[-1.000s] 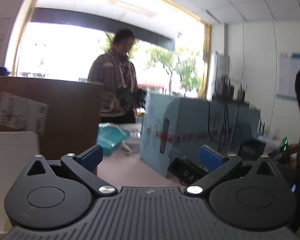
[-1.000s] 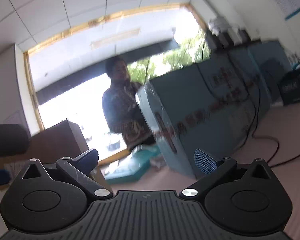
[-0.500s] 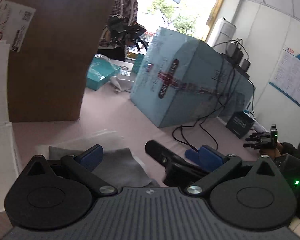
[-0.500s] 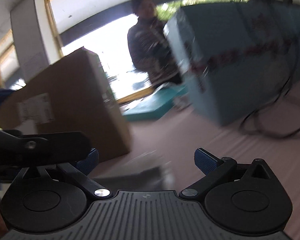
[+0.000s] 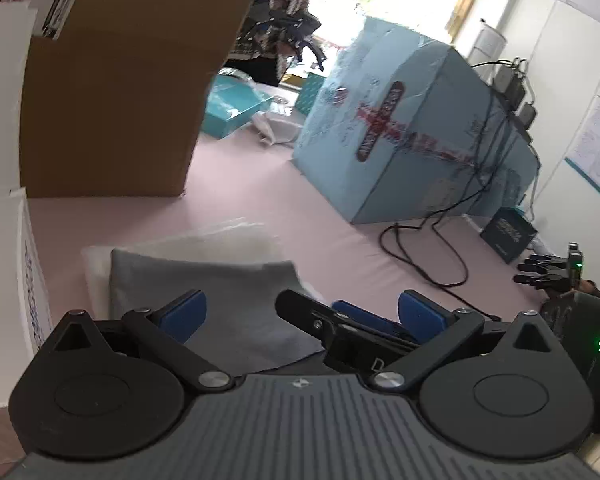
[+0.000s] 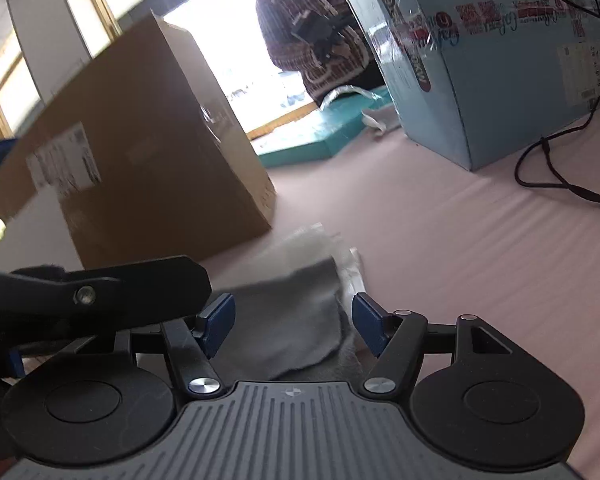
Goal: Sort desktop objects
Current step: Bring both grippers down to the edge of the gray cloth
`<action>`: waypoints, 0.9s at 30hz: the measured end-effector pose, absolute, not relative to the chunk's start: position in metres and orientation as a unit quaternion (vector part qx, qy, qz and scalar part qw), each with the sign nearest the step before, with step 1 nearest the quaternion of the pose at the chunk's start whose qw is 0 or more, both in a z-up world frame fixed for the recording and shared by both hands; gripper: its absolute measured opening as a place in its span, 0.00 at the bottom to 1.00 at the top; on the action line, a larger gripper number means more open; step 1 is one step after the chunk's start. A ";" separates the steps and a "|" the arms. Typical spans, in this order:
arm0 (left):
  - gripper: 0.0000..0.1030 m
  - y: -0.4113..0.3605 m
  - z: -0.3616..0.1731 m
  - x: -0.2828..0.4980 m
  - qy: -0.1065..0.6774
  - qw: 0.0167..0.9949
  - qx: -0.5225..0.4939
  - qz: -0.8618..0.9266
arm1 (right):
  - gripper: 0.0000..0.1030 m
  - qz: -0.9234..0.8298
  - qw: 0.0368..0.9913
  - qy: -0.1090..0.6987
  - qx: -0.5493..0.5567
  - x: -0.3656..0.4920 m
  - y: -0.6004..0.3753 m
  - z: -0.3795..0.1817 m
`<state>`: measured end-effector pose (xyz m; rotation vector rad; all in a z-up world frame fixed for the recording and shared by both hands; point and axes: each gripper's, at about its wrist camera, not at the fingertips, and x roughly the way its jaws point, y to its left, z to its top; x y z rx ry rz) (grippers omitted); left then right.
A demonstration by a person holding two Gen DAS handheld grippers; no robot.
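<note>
Approach step of sorting the desktop objects, judged from both wrist views: neither tool has taken hold of anything yet. The left hand-held gripper [image 5: 302, 314] stands with its blue pads spread wide and nothing between them; the right hand-held gripper [image 6: 294, 322] is likewise released and empty. The task's thing nearest both is a folded grey cloth [image 5: 220, 300], lying flat on the pink table [image 5: 260, 184] in the lower centre of each frame, partly on a clear plastic bag [image 5: 204, 240] whose crinkled edge shows just beyond it. In the left wrist view the cloth sits directly ahead of and between the open fingers, with the right tool's black finger crossing in from the lower right. In the right wrist view the cloth's right edge [image 6: 300, 320] fills the gap between the pads, and the left tool's arm enters at lower left. A brown cardboard box [image 6: 140, 140] occupies the upper left, a light blue carton [image 6: 480, 60] with a black cable [image 6: 552, 176] the upper right, and a teal flat box [image 5: 232, 108] lies between them at the far side, where another person [image 6: 312, 32] stands. The next move probably calls for lowering one tool onto a cloth edge and closing; the thin fabric lying flat may be hard to pinch without also catching the bag.
</note>
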<state>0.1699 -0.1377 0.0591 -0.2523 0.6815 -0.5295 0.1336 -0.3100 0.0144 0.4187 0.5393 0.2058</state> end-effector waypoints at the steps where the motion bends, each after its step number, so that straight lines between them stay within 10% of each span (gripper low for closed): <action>1: 1.00 -0.138 0.057 0.172 0.331 0.901 -0.121 -0.253 | 0.62 0.100 0.936 0.268 0.204 0.134 -0.310 0.013; 14: 0.98 -0.131 0.050 0.166 0.337 0.912 -0.098 -0.212 | 0.47 0.082 0.941 0.287 0.161 0.138 -0.304 0.004; 23: 0.98 -0.130 0.040 0.171 0.326 0.923 -0.085 -0.187 | 0.07 0.061 0.950 0.278 0.125 0.136 -0.298 0.005; 27: 0.98 -0.127 0.039 0.172 0.319 0.924 -0.090 -0.193 | 0.05 0.062 0.958 0.263 0.094 0.132 -0.290 0.009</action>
